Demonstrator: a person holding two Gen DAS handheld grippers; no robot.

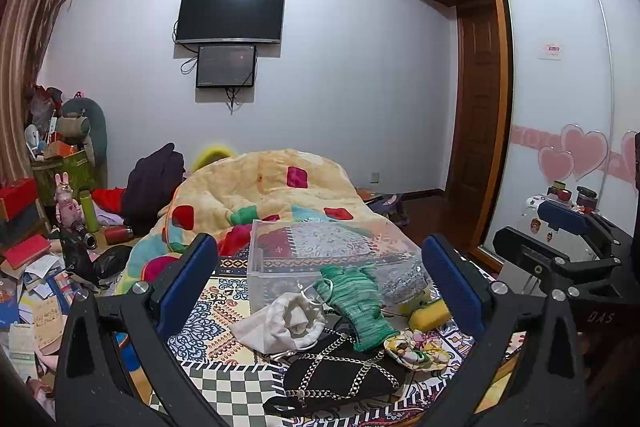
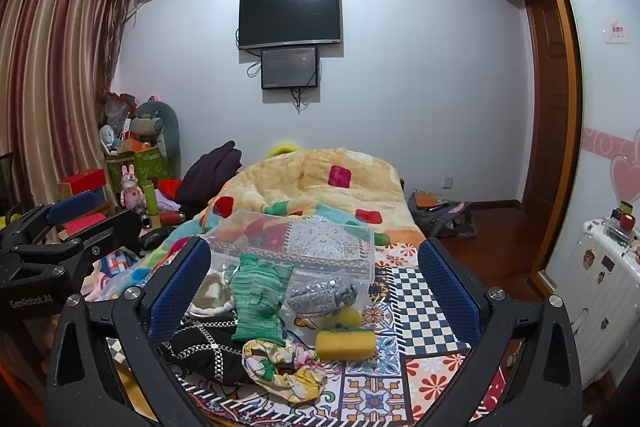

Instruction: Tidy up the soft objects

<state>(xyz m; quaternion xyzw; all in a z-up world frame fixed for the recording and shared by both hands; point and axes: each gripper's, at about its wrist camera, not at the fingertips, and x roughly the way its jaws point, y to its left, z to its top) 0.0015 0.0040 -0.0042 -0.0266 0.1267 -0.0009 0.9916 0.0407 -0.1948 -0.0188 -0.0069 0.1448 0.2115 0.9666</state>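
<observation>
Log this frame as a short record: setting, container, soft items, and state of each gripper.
setting: bed with patterned cover, quilt behind
container: clear bin, looks empty
items: green glove, white pouch, black chained bag, floral scrunchie, yellow sponge, grey cloth, all in front of the bin
left gripper: open, holding nothing
right gripper: open, holding nothing

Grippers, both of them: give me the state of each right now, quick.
Left gripper: open, holding nothing.
Right gripper: open, holding nothing.
</observation>
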